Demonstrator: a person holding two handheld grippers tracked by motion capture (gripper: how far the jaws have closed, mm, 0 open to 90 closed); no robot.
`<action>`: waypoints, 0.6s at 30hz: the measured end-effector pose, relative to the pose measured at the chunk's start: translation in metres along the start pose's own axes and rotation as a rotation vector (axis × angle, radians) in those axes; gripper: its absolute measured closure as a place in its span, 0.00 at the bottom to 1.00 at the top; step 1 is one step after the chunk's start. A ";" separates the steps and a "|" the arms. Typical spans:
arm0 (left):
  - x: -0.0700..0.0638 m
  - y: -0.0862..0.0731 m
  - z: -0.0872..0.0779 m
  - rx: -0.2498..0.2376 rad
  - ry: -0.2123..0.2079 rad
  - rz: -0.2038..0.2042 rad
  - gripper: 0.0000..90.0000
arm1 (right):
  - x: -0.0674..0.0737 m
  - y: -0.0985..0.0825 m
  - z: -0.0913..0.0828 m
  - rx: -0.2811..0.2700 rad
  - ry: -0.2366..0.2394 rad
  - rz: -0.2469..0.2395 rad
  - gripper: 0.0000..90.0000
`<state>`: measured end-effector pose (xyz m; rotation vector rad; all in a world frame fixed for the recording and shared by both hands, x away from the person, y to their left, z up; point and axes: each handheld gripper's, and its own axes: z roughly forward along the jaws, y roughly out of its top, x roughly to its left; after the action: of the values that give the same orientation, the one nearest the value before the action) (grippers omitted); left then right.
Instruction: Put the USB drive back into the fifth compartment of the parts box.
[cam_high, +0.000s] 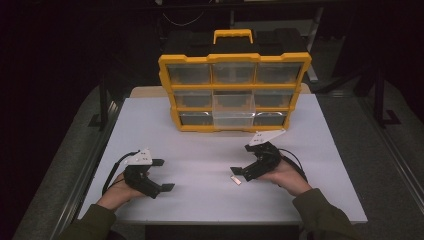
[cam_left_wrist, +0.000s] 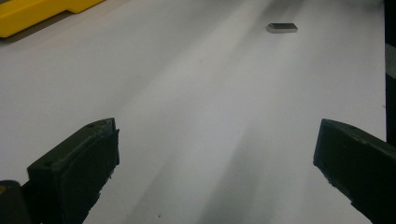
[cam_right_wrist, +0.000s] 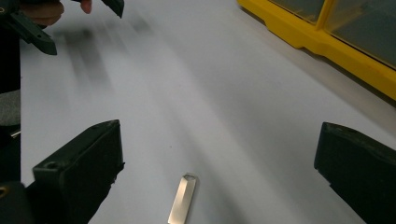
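Work in hand: I judge this to be the pickup of the small metal strip (cam_high: 235, 180), most likely bound for the drawer organiser (cam_high: 233, 93).
Metal strip: it lies flat on the white table (cam_high: 200, 150), near the front edge, just left of my right gripper (cam_high: 242, 170). In the right gripper view it sits low between the two jaws (cam_right_wrist: 183, 198), touching neither.
Right gripper: released, jaws spread wide. I hold it low and angled toward the strip so the jaws can straddle it lengthwise; nothing is grasped yet.
Left gripper: also released (cam_high: 162, 175), jaws wide apart, resting off to the left, well apart from the strip, which shows far ahead in its own view (cam_left_wrist: 282, 28). I judge it is parked there to keep clear of the right hand's approach.
Organiser: stands upright at the far side of the table, clear drawers facing me. The middle bottom drawer (cam_high: 233, 119) appears pulled forward; I cannot tell what it contains.
Risk noted: the strip is thin and flat, so the jaws may slide over it.
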<state>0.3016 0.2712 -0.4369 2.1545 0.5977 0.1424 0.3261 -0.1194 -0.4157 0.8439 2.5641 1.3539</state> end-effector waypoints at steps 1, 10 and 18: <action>0.000 0.000 0.000 0.001 0.000 0.001 0.00 | 0.000 0.001 0.000 -0.001 0.001 -0.002 0.00; 0.000 0.000 -0.001 -0.004 0.004 0.001 0.00 | 0.002 0.007 0.008 0.014 0.024 -0.012 0.00; 0.000 0.000 -0.002 -0.006 0.009 0.005 0.00 | 0.002 0.006 0.008 0.033 0.018 -0.022 0.01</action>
<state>0.3011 0.2723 -0.4356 2.1511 0.5966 0.1563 0.3295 -0.1098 -0.4158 0.8097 2.6083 1.3233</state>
